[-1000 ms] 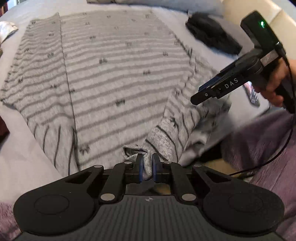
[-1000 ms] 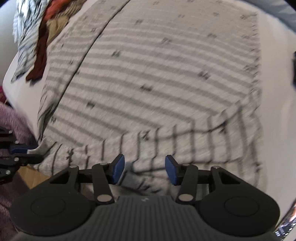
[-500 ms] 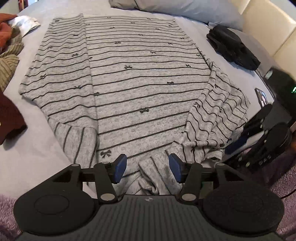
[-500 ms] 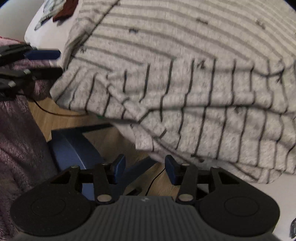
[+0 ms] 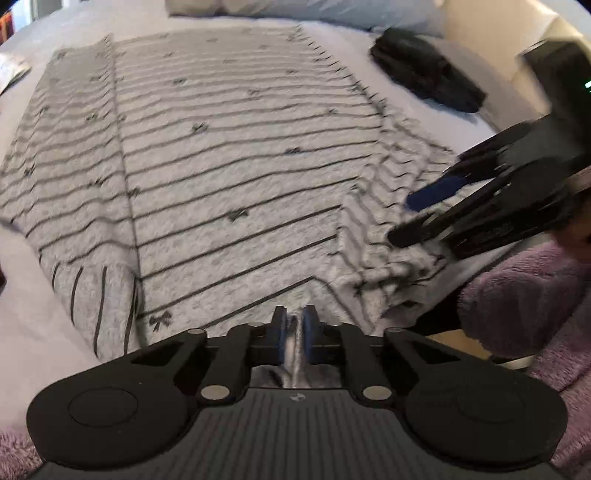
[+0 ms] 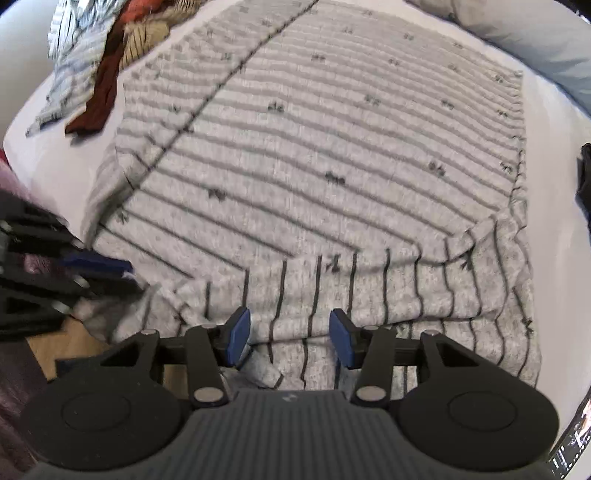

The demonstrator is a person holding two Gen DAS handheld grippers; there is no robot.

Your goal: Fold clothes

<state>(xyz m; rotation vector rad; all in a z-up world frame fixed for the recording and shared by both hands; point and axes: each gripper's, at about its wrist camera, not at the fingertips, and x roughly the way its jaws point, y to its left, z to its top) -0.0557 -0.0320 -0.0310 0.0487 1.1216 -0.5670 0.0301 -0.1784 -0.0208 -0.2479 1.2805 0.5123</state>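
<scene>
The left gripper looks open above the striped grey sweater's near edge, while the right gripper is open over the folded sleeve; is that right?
Not quite: the left gripper is shut on the striped grey sweater, pinching a fold of its near edge, as the left wrist view shows. The right gripper is indeed open over the folded sleeve.

A black bundle (image 5: 428, 75) is lying on the white bed (image 5: 22, 291), far ahead and right of the left tongs. Pillows (image 5: 295, 11) are resting beyond. Purple fleece (image 5: 524, 295) is sitting near right.

Grey black-striped, bow-dotted sweater (image 5: 236, 155); blue-padded tongs (image 6: 290, 336)
</scene>
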